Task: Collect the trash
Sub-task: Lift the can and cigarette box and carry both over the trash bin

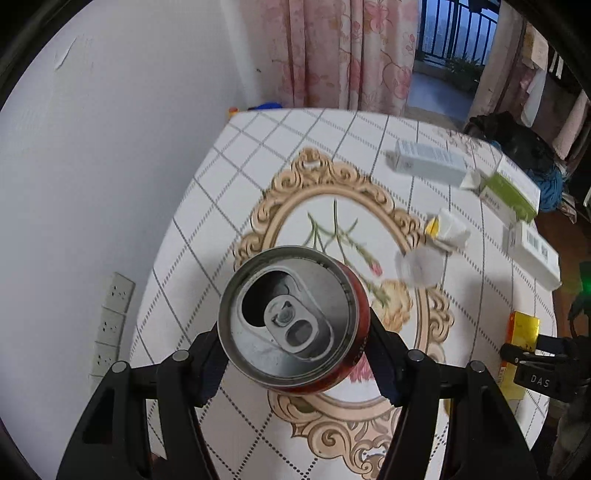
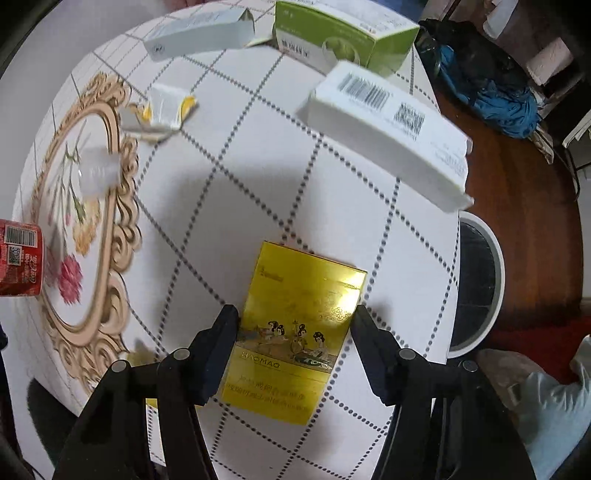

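Note:
A red drinks can (image 1: 291,317) with its opened silver top towards the camera hangs above the table, and my left gripper (image 1: 295,343) is shut on its sides. The same can (image 2: 20,258) shows at the left edge of the right wrist view. A shiny yellow box (image 2: 303,295) with printed figures sits between the fingers of my right gripper (image 2: 295,317), which is shut on its two long edges just above the tablecloth. In the left wrist view that yellow box (image 1: 522,328) stands in the right gripper (image 1: 517,354) at the table's right edge.
The round table (image 2: 258,166) has a checked cloth. On it lie a white barcode box (image 2: 388,129), a green box (image 2: 343,33), a long white box (image 2: 199,33), crumpled paper (image 2: 166,109) and a clear wrapper (image 2: 98,173). A round white bin (image 2: 480,280) stands beside the table; a wall (image 1: 92,166) is on the left.

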Demonstrator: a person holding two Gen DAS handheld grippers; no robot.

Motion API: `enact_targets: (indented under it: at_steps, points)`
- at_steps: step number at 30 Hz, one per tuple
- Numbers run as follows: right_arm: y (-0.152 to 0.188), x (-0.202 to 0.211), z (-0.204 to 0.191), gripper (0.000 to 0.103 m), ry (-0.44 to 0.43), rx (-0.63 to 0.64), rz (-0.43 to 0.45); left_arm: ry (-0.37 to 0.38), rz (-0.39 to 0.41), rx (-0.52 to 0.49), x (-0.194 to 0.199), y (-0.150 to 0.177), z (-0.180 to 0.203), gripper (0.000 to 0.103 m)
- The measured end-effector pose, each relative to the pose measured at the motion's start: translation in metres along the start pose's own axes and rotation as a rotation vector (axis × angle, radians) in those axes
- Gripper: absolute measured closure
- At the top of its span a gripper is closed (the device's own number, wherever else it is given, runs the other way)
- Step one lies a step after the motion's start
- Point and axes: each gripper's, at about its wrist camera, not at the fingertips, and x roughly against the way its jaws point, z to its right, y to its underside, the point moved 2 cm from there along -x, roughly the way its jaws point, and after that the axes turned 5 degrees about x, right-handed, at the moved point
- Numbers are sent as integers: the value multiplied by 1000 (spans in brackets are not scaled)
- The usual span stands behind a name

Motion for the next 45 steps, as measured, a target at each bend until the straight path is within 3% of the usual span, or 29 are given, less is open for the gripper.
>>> enact_targets:
  at_steps: [8,23,32,39,45]
  points:
    - [3,-5,3,37,-11,-50,24,-15,12,1,-10,3,0,40]
    - [17,-1,-8,40,-3,-15,76,-54,52,-4,-5,5,-5,40]
    - [31,53,-22,40,40,43,273,-58,134,-36,33,6,6,40]
    - [46,103,4,40,25,17,405,16,191,-72,74,4,39,40]
    - [69,129,84,40,3,-96,435,142,221,-144,107,2,102,40]
